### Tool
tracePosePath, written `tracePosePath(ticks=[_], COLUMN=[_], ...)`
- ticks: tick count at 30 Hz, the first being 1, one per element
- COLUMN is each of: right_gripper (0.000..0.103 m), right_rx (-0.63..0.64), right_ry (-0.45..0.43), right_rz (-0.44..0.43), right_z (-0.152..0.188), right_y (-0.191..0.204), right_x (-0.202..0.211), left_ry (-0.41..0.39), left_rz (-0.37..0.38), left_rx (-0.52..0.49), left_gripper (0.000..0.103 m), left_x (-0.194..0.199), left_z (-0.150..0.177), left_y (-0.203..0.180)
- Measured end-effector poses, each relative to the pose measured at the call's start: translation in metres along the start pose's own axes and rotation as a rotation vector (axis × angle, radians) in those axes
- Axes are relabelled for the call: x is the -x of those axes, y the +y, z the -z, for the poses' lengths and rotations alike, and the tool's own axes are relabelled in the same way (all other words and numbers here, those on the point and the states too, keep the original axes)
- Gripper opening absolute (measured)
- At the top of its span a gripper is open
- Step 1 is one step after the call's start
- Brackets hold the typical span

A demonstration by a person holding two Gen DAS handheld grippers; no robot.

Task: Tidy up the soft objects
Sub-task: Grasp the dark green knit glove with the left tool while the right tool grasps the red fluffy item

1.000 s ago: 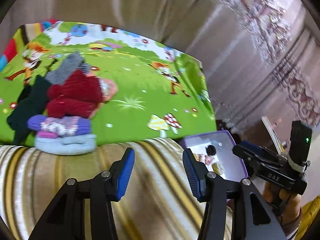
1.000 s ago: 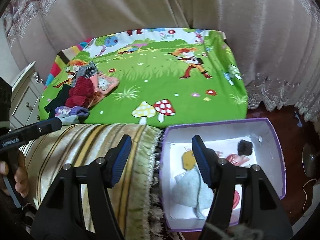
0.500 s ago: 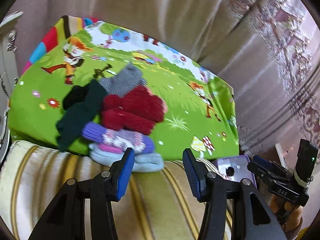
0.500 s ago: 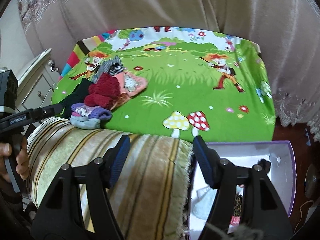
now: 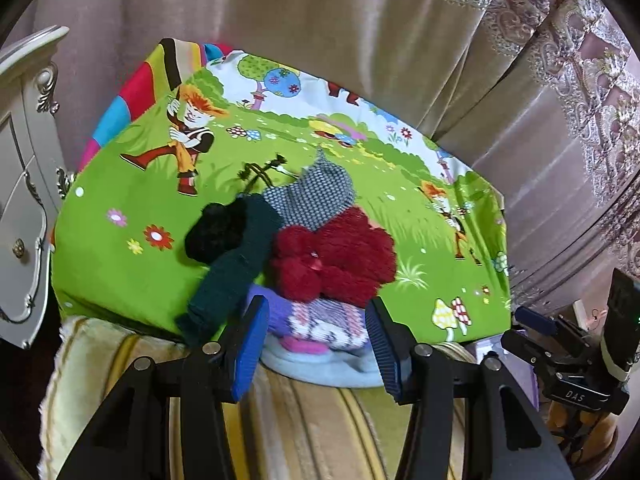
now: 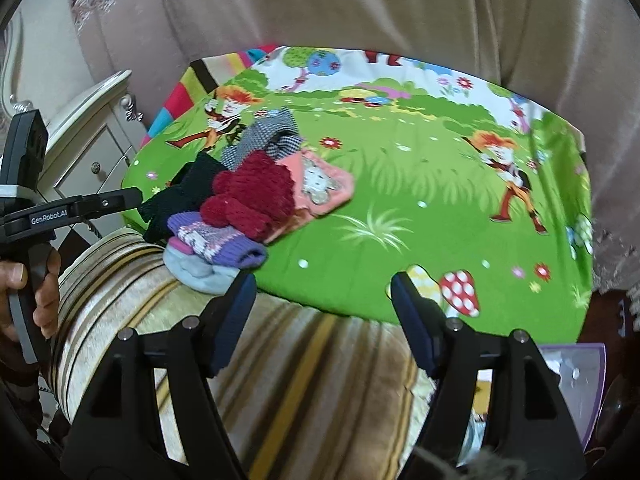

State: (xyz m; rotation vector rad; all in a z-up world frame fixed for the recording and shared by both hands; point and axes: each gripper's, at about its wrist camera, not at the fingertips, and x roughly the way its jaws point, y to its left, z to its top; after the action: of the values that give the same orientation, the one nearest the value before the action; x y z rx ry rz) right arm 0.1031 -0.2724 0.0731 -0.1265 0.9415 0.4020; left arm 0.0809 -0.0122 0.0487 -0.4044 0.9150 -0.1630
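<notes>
On my left tool [image 6: 108,202], seen from the right-hand camera, the white lettering "GenRobot.AI" runs along the black bar, and my left hand [image 6: 30,300] grips the handle beneath it. Beside that stands a pale bedside cabinet [image 6: 86,152] with a round knob on its drawer.

My left gripper [image 5: 316,340] has its jaws spread wide and holds nothing; its blue pads [image 5: 250,346] frame the near end of the pile of soft things. The pile lies on the left part of the green cartoon blanket [image 5: 120,256], at its near edge where it meets the striped beige throw [image 5: 304,432]. At the bottom is a light blue fleece piece [image 5: 320,372], lapping onto the throw. On it rests a purple patterned knit [image 5: 320,322], then a dark red knit with pompoms [image 5: 336,256]. A dark green knit [image 5: 228,268] lies along the pile's left side, and a grey checked cloth [image 5: 310,196] sits at the far end. From the right camera, a pink cloth with a white cat picture [image 6: 320,186] shows under the red knit, on the pile's right.

My right gripper [image 6: 320,312] also stands with jaws apart and empty, over the throw just short of the blanket's edge, to the right of the pile.

Farther right, "DAS" is printed on the right tool's body [image 5: 576,396] in the left camera. A purple-walled box [image 6: 588,384] stands at the lower right; my gripper's arm covers most of its contents, too much to name them.
</notes>
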Motion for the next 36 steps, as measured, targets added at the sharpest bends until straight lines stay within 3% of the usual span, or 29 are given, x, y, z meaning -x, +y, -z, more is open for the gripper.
tracePosePath(ticks=[14, 21, 26, 36], right_gripper=[0.077, 0.082, 0.082, 0.085], right_rx=[0.173, 0.352, 0.516, 0.570], right_ry=[0.050, 0.066, 0.123, 0.232], right_rz=[-0.038, -0.056, -0.022, 0.016], right_z=[-0.036, -0.052, -0.057, -0.064], right_y=[0.051, 0.087, 0.105, 0.103], right_x=[-0.050, -0.083, -0.119, -0.172], left_ry=[0.101, 0.146, 0.163, 0.199], left_rz=[-0.123, -0.133, -0.128, -0.109], left_rx=[-0.039, -0.018, 0.010, 0.000], left_gripper=[0.051, 0.051, 0.051, 0.051], left_x=[-0.042, -0.062, -0.069, -0.086], left_z=[-0.026, -0.025, -0.025, -0.026], left_y=[0.034, 0.052, 0.063, 0.066])
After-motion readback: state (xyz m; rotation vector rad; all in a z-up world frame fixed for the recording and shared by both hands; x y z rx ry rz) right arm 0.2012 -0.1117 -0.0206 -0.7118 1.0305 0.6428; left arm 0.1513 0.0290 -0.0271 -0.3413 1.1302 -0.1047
